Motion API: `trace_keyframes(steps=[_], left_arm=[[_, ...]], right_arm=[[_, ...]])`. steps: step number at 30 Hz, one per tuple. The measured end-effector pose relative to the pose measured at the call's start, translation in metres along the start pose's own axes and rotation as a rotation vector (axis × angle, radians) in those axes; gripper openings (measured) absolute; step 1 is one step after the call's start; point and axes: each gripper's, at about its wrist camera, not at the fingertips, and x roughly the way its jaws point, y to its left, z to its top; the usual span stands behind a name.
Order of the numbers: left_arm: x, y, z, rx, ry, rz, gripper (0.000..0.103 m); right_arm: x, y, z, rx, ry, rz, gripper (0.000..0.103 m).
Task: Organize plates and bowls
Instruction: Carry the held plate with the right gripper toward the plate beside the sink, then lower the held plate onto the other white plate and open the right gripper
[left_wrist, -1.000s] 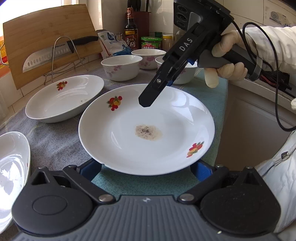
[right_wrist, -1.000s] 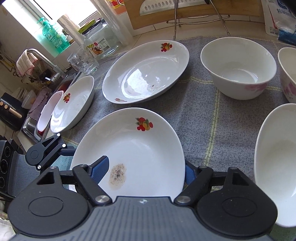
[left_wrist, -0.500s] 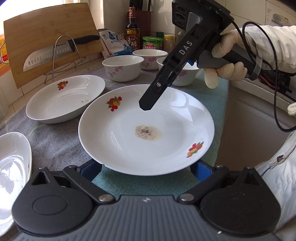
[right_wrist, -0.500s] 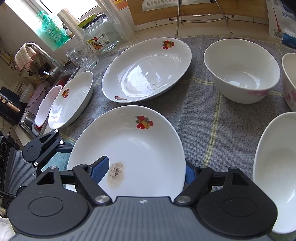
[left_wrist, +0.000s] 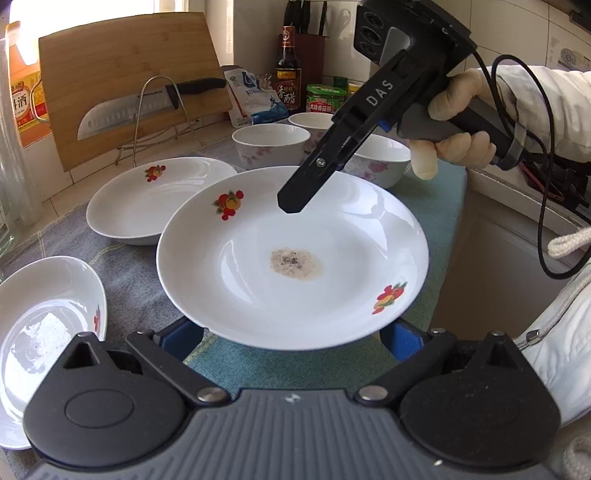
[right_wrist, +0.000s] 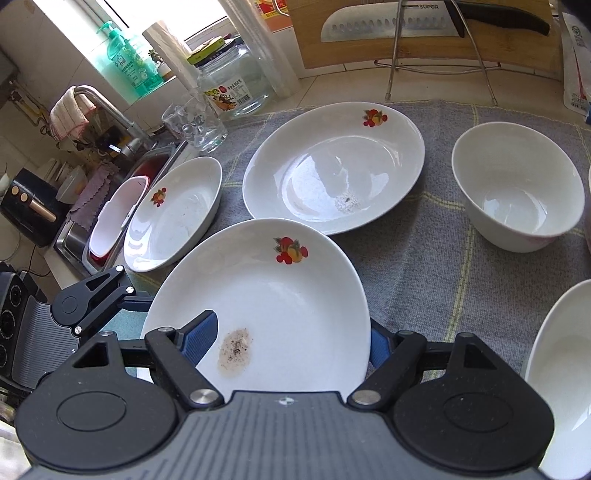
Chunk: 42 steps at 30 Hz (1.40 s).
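The stained plate (left_wrist: 291, 258) sits between both grippers, off the grey cloth (right_wrist: 424, 236). Its shadow on the cloth and the blue pads under its rim suggest it is being carried rather than resting.

The left gripper (left_wrist: 291, 343) takes the near edge. Its two blue pads flank the rim on either side, spread wide and pressed to it, so the jaws are clamped on the plate across a broad span. This wide hold likely keeps the shallow plate from tipping.

The right gripper (right_wrist: 291, 343) takes the opposite edge in the same way: jaws partly spread, one pad against each side of the rim, clamped on the plate. In the left wrist view one right finger (left_wrist: 295, 199) reaches over the far rim. Two holds on opposite edges keep the plate level, which suits a plate with a brown speckled stain (left_wrist: 295, 262) at its centre.

Next beyond, the large plate (right_wrist: 334, 170) rests on the cloth, open face up and close to the held plate; it is a probable base for stacking. A smaller plate (right_wrist: 173, 214) lies near the sink (right_wrist: 74, 236).

Farther off, a white bowl (right_wrist: 517, 188) stands apart from the plates, with more bowls (left_wrist: 314, 123) grouped behind it. At the back a cutting board (left_wrist: 125, 74) leans upright with a knife (left_wrist: 147, 107) on a wire rack.
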Motion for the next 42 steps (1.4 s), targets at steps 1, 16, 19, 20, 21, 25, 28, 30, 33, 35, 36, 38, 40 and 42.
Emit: trace_keyframes(steps=[1, 16, 19, 20, 21, 25, 28, 30, 33, 35, 36, 38, 40, 42], left_arm=[[-0.002, 0.002, -0.001, -0.007, -0.001, 0.006, 0.101], [-0.054, 0.05, -0.024, -0.089, -0.017, 0.143, 0.101], [-0.063, 0.062, -0.03, -0.104, -0.017, 0.17, 0.101], [-0.065, 0.065, -0.032, -0.109, -0.016, 0.177, 0.101], [-0.068, 0.068, -0.035, -0.113, -0.016, 0.185, 0.101], [-0.077, 0.084, -0.042, -0.134, -0.018, 0.209, 0.101], [-0.079, 0.093, -0.046, -0.153, -0.015, 0.219, 0.101], [-0.081, 0.1, -0.05, -0.164, -0.013, 0.223, 0.101], [-0.083, 0.108, -0.054, -0.177, -0.011, 0.228, 0.101], [-0.083, 0.112, -0.056, -0.183, -0.009, 0.229, 0.101], [-0.083, 0.113, -0.057, -0.185, -0.008, 0.23, 0.101], [-0.083, 0.116, -0.058, -0.188, -0.007, 0.228, 0.101], [-0.083, 0.119, -0.058, -0.188, -0.005, 0.225, 0.101], [-0.082, 0.121, -0.058, -0.187, -0.006, 0.221, 0.101]], right_arm=[[0.001, 0.003, 0.003, -0.007, -0.001, 0.005, 0.086], [0.051, 0.071, 0.062, -0.174, 0.023, 0.076, 0.086], [0.064, 0.084, 0.073, -0.202, 0.032, 0.089, 0.086], [0.068, 0.089, 0.077, -0.213, 0.036, 0.095, 0.086], [0.073, 0.093, 0.081, -0.222, 0.04, 0.098, 0.086], [0.091, 0.108, 0.094, -0.247, 0.056, 0.105, 0.086], [0.103, 0.116, 0.1, -0.258, 0.067, 0.11, 0.086], [0.109, 0.12, 0.103, -0.265, 0.073, 0.111, 0.086], [0.121, 0.125, 0.108, -0.275, 0.084, 0.102, 0.086], [0.126, 0.126, 0.11, -0.277, 0.09, 0.099, 0.086], [0.129, 0.127, 0.111, -0.276, 0.093, 0.096, 0.086], [0.133, 0.126, 0.112, -0.272, 0.099, 0.092, 0.086], [0.137, 0.125, 0.113, -0.268, 0.105, 0.087, 0.086], [0.139, 0.125, 0.113, -0.264, 0.107, 0.082, 0.086]])
